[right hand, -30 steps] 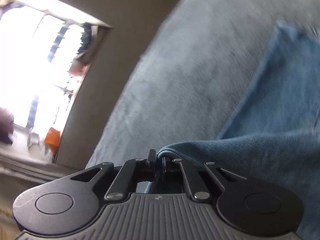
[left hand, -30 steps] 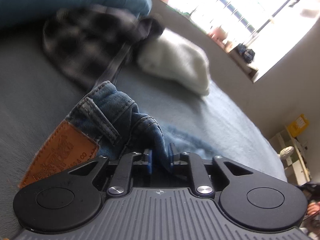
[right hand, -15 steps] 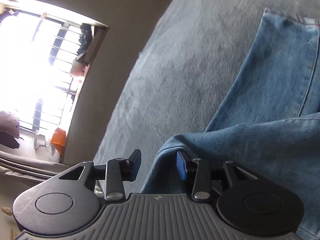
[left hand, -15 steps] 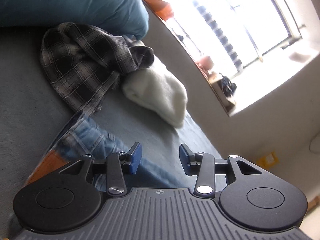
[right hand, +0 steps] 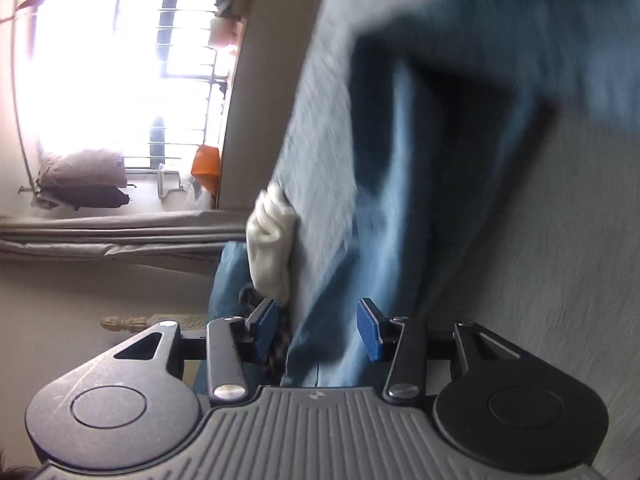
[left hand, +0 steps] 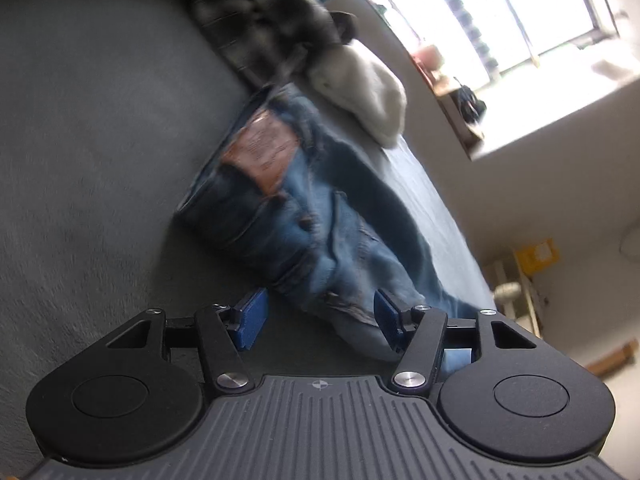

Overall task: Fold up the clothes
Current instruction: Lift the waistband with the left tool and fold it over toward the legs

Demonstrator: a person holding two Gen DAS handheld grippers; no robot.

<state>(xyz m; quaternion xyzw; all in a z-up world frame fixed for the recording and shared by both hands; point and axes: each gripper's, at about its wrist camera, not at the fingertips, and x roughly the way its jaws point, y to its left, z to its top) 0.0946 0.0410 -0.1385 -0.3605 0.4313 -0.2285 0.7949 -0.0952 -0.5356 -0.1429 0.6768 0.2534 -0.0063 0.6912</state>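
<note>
Daylight floods in from a window [left hand: 532, 20] at the upper right of the left wrist view and blows out to white; the same glare fills the upper left of the right wrist view. Motion blur smears the jeans [left hand: 304, 216] and plaid garment [left hand: 264, 28]. The bed surface [left hand: 80, 160] lies dim at left. Fisheye distortion bends the edges of both frames.
</note>
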